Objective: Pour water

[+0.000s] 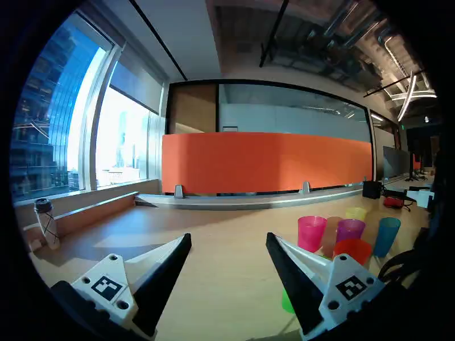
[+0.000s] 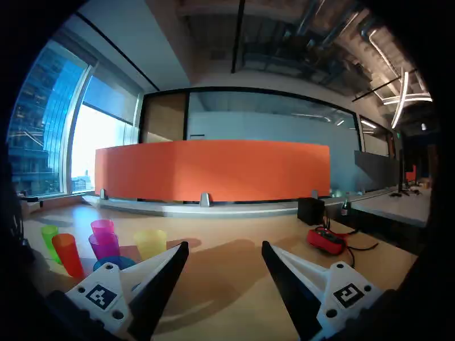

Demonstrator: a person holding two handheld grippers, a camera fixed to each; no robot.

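On the wooden desk [image 1: 227, 267], cups [image 1: 311, 232] stand before an orange partition [image 1: 267, 162].

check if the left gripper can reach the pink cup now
Probably yes: the left gripper has open jaws, and the pink cup stands at the edge of the cluster, bare table before it.

Office: orange desk divider [image 1: 267, 162], glass-walled room [image 2: 273, 122] (open ceiling).

green cup [image 1: 286, 302] (mostly hidden)
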